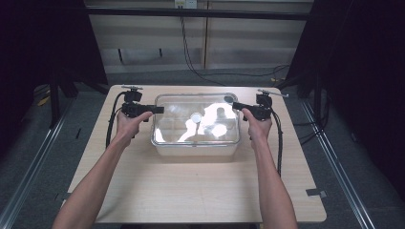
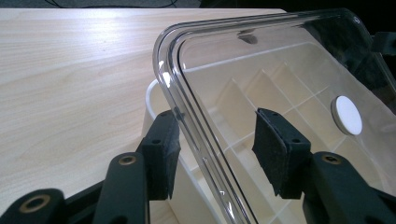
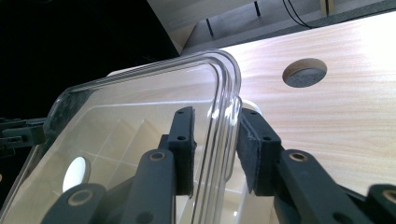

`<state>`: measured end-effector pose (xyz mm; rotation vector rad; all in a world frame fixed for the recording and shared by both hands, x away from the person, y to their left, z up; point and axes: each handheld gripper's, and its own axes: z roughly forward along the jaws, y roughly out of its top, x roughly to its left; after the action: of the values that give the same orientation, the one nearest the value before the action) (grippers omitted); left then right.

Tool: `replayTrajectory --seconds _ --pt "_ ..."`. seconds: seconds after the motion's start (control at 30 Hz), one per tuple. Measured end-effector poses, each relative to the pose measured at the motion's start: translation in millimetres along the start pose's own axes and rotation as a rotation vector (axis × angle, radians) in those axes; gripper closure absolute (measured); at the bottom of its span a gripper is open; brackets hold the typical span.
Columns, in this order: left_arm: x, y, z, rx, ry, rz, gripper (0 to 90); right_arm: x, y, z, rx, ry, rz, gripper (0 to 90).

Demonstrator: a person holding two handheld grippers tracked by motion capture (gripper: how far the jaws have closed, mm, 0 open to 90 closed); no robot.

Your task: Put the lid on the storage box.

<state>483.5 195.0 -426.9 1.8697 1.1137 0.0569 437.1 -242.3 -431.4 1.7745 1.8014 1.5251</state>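
A clear plastic lid (image 1: 196, 121) with a white round knob (image 1: 196, 116) lies on a white box (image 1: 196, 149) divided into compartments, in the middle of the table. My left gripper (image 1: 157, 109) is at the lid's left edge, open wide. Its pads (image 2: 163, 156) straddle the lid's rim (image 2: 187, 121) without touching it. My right gripper (image 1: 235, 105) is at the lid's right far corner. There the jaws stand close around the rim (image 3: 226, 116): the outer pad (image 3: 254, 149) lies against it and the inner pad (image 3: 184, 140) stands a small gap off.
The box stands on a light wooden table (image 1: 200, 191) with bare room in front of it and at both sides. A round cable hole (image 3: 304, 72) is in the tabletop near the right gripper. Cables trail from both grippers along the table's sides.
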Motion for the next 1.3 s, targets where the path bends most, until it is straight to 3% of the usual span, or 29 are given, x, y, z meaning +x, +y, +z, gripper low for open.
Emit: replayTrajectory --seconds 0.3,0.47,0.6,1.0,1.3 --pt "5.0 -6.9 1.2 0.023 0.005 0.014 52.0 -2.7 -2.8 6.1 0.018 -0.02 0.016 67.3" --pt "5.7 -10.4 2.5 0.027 -0.004 -0.005 52.1 -4.7 -5.3 9.3 0.026 -0.03 0.032 66.7" --pt "6.8 -12.0 2.1 0.03 -0.011 0.003 52.1 -4.3 -6.2 10.8 0.036 -0.043 0.027 65.6" --pt "10.1 -14.9 6.7 0.034 -0.028 -0.027 51.6 -0.7 -10.3 15.2 0.041 -0.085 -0.012 60.9" --pt "9.4 -18.5 11.4 0.038 -0.018 -0.026 48.5 -2.3 -16.8 21.7 0.051 -0.107 -0.008 55.8"
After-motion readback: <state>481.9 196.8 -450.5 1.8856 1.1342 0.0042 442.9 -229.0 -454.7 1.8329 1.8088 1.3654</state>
